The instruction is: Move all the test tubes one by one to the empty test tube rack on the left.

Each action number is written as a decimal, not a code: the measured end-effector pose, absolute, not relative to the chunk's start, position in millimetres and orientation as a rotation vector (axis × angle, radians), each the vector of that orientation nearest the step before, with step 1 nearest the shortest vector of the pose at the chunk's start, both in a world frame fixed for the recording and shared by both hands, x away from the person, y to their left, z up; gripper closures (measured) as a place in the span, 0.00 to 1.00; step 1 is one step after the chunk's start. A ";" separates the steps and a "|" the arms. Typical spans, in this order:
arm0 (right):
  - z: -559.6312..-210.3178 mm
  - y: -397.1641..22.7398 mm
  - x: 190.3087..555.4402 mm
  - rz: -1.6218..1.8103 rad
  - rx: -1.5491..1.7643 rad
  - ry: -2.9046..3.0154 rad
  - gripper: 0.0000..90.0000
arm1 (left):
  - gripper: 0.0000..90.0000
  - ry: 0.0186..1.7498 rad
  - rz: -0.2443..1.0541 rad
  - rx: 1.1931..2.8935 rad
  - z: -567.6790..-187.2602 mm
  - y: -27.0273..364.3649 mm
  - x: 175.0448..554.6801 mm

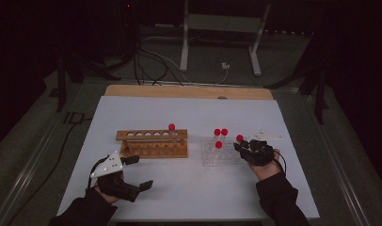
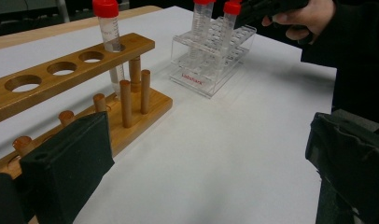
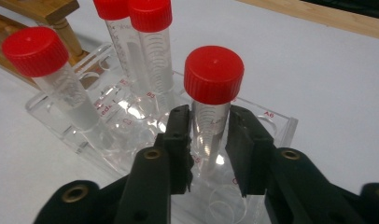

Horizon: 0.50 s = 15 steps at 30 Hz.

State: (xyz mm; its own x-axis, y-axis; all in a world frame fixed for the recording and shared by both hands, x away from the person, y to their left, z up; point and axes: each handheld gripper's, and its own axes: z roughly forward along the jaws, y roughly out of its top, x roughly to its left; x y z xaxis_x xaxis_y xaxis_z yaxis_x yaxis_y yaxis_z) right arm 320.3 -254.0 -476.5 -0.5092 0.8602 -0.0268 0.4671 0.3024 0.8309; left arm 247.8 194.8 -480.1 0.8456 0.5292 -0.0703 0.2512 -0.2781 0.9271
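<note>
A clear plastic rack (image 1: 222,155) right of centre holds several red-capped tubes. My right gripper (image 1: 239,145) reaches the rack's right side. In the right gripper view its jaws (image 3: 210,122) are shut on the body of one tube (image 3: 214,74) just under its cap, and that tube stands upright in the rack (image 3: 276,119). Three more tubes stand behind it, the nearest (image 3: 36,51) to the left. A wooden rack (image 1: 151,143) left of centre carries one red-capped tube (image 1: 171,127) at its right end. My left gripper (image 1: 141,172) rests open in front of the wooden rack, holding nothing.
The white table top (image 1: 189,188) has free room between the two racks and along the near edge. In the left gripper view the wooden rack (image 2: 47,84) stands close on the left, with pegs along its base. Beyond the table lie cables and a stand's legs (image 1: 184,52).
</note>
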 end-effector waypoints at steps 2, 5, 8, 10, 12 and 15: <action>-476.7 -253.2 320.6 1.097 1.176 2.105 0.82 | 0.02 0.586 0.298 1.868 -480.2 195.2 248.2; -476.2 -252.3 320.4 1.086 1.174 2.106 0.82 | 0.02 0.583 0.296 1.866 -480.2 195.3 248.2; -475.9 -251.7 319.8 1.081 1.169 2.106 0.83 | 0.02 0.585 0.292 1.867 -480.5 195.2 248.3; -474.5 -251.5 318.9 1.081 1.161 2.103 0.83 | 0.02 0.586 0.297 1.872 -480.6 195.0 248.4; -472.3 -251.6 317.5 1.079 1.152 2.099 0.83 | 0.02 0.588 0.293 1.869 -480.7 195.1 248.6; -467.6 -252.3 314.5 1.094 1.138 2.083 0.83 | 0.02 0.594 0.291 1.867 -480.9 195.0 249.0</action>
State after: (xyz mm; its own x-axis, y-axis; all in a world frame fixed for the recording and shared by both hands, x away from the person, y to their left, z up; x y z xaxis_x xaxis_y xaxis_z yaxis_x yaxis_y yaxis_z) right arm 314.5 -252.3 -467.6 -0.5105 0.8576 -0.0619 0.4360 0.3203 0.8410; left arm 249.0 195.0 -480.9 0.8443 0.5297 -0.0814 0.2606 -0.2729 0.9261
